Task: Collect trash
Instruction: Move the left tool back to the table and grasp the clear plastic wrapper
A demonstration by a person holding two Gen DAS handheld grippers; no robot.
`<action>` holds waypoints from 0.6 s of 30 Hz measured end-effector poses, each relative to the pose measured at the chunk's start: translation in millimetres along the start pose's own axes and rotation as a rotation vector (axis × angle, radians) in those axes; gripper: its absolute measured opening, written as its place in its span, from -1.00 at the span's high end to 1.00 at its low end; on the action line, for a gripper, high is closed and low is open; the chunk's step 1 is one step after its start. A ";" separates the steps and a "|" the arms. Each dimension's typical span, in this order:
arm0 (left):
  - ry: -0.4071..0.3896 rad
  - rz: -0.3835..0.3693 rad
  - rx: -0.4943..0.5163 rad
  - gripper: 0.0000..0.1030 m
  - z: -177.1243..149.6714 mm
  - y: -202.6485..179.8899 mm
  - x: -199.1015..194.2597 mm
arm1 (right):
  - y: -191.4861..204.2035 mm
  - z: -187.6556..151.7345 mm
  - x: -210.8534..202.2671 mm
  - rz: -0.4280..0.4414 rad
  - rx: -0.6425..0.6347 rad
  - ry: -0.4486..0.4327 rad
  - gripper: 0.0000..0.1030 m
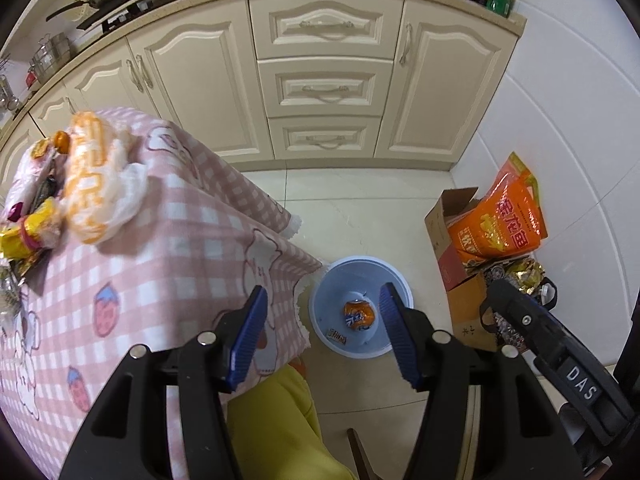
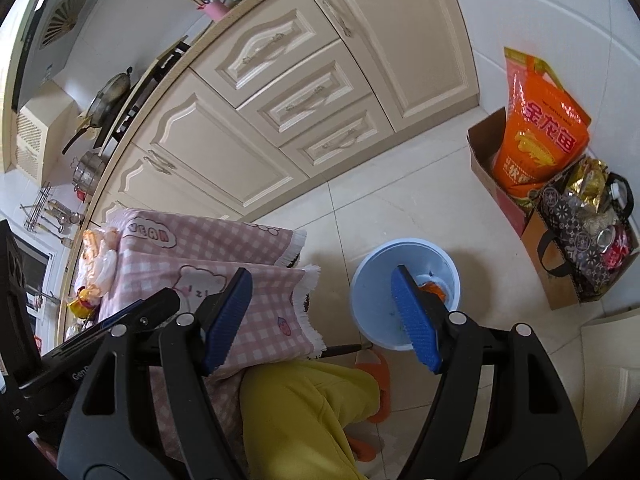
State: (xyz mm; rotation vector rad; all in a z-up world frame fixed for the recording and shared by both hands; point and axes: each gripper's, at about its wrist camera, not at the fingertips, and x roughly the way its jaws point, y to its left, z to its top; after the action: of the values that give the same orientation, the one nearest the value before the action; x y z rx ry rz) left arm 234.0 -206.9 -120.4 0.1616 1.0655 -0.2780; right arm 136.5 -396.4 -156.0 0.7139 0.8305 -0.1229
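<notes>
A light blue bin [image 1: 396, 280] stands on the floor beside the table and holds an orange crumpled wrapper [image 1: 359, 314] and a small packet [image 1: 337, 336]. My left gripper [image 1: 322, 340] is open and empty, held above the bin. My right gripper [image 2: 326, 316] is open and empty, its right finger over the bin [image 2: 370, 280]. Snack wrappers and plastic bags [image 1: 94, 184] lie on the table with the pink checked cloth [image 1: 168, 264]; they also show in the right wrist view [image 2: 96, 260].
Cream kitchen cabinets [image 1: 324, 80] stand behind. A cardboard box with an orange bag [image 1: 500, 220] and a dark patterned bag [image 2: 584, 236] sit by the right wall. The person's yellow trouser leg [image 2: 300, 412] and orange slipper [image 2: 378, 380] are beside the bin.
</notes>
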 end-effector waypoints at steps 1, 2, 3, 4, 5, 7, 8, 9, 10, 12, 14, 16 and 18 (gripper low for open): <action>-0.010 0.000 -0.002 -0.16 -1.5 2.7 -5.5 | 4.0 -1.2 -2.7 -0.001 -0.007 -0.006 -0.38; -0.021 0.000 -0.006 -0.17 -3.1 5.8 -11.0 | 9.6 -2.8 -6.9 0.001 -0.019 -0.014 -0.38; -0.031 -0.001 -0.012 -0.17 -4.6 9.4 -16.7 | 13.8 -4.0 -9.3 0.003 -0.026 -0.019 -0.38; -0.038 -0.002 -0.017 -0.19 -4.9 12.0 -20.7 | 20.2 -5.8 -12.8 0.006 -0.039 -0.026 -0.38; -0.046 -0.005 -0.023 -0.20 -6.3 15.6 -25.7 | 24.2 -6.9 -15.1 0.006 -0.048 -0.030 -0.38; -0.065 -0.010 -0.034 -0.21 -9.2 23.2 -36.4 | 37.4 -10.1 -20.7 0.004 -0.078 -0.041 -0.38; -0.076 -0.009 -0.039 -0.22 -11.1 27.3 -42.1 | 43.0 -11.5 -23.0 0.005 -0.091 -0.047 -0.38; -0.088 -0.008 -0.046 -0.22 -13.0 32.4 -48.3 | 50.0 -13.5 -25.7 0.006 -0.105 -0.055 -0.38; -0.094 -0.004 -0.052 -0.23 -14.1 36.2 -52.8 | 54.3 -15.6 -27.8 0.008 -0.115 -0.060 -0.38; -0.116 -0.001 -0.067 -0.24 -17.6 47.5 -64.0 | 68.9 -19.1 -31.4 0.013 -0.141 -0.069 -0.38; -0.134 0.007 -0.081 -0.26 -20.3 57.7 -72.7 | 81.7 -22.0 -33.2 0.009 -0.166 -0.076 -0.38; -0.151 0.015 -0.102 -0.27 -23.4 70.8 -81.7 | 94.2 -24.4 -33.4 0.013 -0.190 -0.078 -0.39; -0.164 0.021 -0.127 -0.29 -26.4 86.0 -89.3 | 104.8 -28.2 -32.2 0.019 -0.208 -0.075 -0.39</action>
State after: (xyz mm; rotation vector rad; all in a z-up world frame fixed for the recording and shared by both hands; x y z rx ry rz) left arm 197.3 -104.8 -54.8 0.0347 0.9148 -0.2004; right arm 135.2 -304.2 -90.2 0.5176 0.7522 -0.0451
